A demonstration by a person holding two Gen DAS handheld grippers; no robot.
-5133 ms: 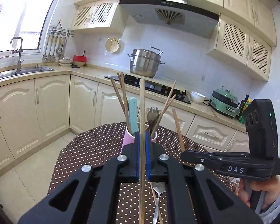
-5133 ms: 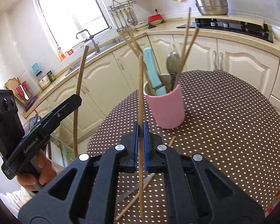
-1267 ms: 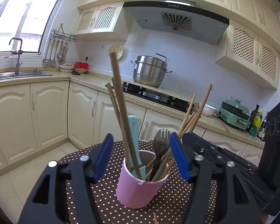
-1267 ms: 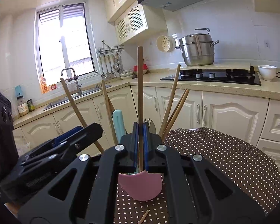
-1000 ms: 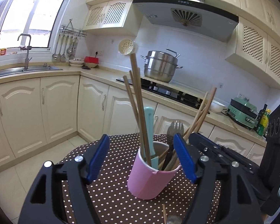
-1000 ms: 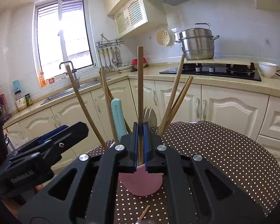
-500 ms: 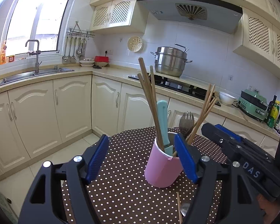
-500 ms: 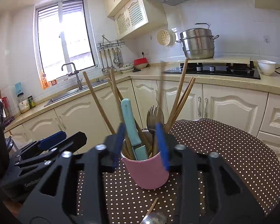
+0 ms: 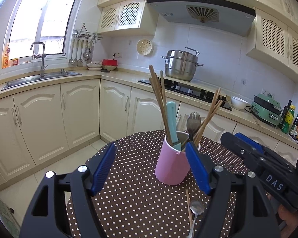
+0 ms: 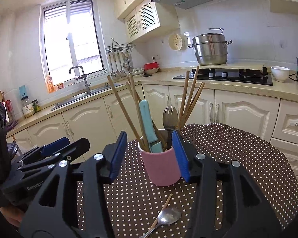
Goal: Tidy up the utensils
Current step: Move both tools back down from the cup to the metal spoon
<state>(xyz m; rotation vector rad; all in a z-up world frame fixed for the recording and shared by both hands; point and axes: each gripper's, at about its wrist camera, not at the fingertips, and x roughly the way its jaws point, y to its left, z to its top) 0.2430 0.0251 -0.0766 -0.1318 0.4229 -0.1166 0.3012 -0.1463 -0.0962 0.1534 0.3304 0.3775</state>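
left claw [image 9: 150, 167]: wide apart, empty | right claw [image 10: 149, 154]: just opening, empty | pink cup [image 10: 161, 168]: holds chopsticks [image 10: 188, 103], mid-tabletop [image 10: 248, 168]

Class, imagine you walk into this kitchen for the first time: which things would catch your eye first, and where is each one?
First, the pink cup standing on the dotted tablecloth, bristling with wooden chopsticks, a fork and a teal-handled knife. In front of it a spoon and one loose chopstick lie on the cloth. Behind, a steel steamer pot sits by the hob.
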